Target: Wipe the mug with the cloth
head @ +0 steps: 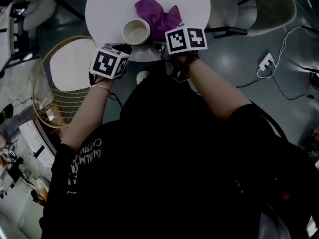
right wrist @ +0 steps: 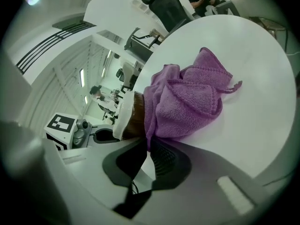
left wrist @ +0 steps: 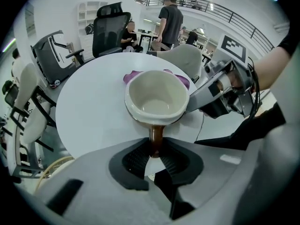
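At the left, the left hand-held gripper (left wrist: 154, 154) is pinching the brown handle (left wrist: 156, 136) of the cream-glazed ceramic mug with a brown outer wall (left wrist: 157, 97). Its pads are pressed on either side of that thin loop. The mug is mouth-up near the near edge of the round white table (left wrist: 89, 107); I cannot tell whether its base rests on the top.

The main risk, as I judge it, lies in that grip. The handle is narrow and glazed, so a sideways push from the wiping could make the mug swing round the pads or slide out. This close to the edge, it might then go over the side.

To the right, the crumpled purple terry cloth (right wrist: 187, 102) lies against the mug's brown wall, with most of its bulk bunched on the table beyond. The right hand-held gripper (right wrist: 146, 150) is clamped on a lower fold of the cloth, just beside the mug.

Only a small part of the cloth seems caught, so a hard rub could pull it free. The trailing heap could also drag and snag. Bunched like this, it may reach only one patch of the wall.
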{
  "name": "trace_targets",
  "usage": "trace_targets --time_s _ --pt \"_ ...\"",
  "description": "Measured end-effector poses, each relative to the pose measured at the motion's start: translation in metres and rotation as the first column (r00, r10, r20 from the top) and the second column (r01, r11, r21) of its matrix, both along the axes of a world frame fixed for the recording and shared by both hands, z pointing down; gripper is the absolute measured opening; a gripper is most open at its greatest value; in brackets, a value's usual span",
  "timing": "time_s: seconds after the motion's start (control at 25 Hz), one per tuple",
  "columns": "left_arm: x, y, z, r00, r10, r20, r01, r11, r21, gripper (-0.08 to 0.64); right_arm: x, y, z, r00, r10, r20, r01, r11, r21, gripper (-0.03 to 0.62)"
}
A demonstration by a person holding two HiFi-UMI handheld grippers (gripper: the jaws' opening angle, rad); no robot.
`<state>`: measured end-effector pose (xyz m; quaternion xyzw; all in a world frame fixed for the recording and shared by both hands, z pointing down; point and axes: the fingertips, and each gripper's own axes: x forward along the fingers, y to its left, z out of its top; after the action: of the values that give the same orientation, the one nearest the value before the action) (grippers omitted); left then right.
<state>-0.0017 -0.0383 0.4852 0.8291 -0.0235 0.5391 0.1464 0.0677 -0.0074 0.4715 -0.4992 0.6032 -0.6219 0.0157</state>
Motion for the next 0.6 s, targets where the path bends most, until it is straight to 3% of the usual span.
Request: trace_targets --time_s 0.4,0.6 --pt "-0.009 0.0 0.002 0.996 0.086 0.015 -0.086 0.996 0.027 0.067 -0.021 0.005 0.008 0.984 0.179 0.013 -0.18 0.984 0.019 0.032" --pt "-0.012 0.006 0.005 0.997 0.081 0.003 -0.081 0.997 -0.009 0.067 -0.027 0.013 0.01 0.961 0.277 0.026 -0.278 0.96 0.042 0.032"
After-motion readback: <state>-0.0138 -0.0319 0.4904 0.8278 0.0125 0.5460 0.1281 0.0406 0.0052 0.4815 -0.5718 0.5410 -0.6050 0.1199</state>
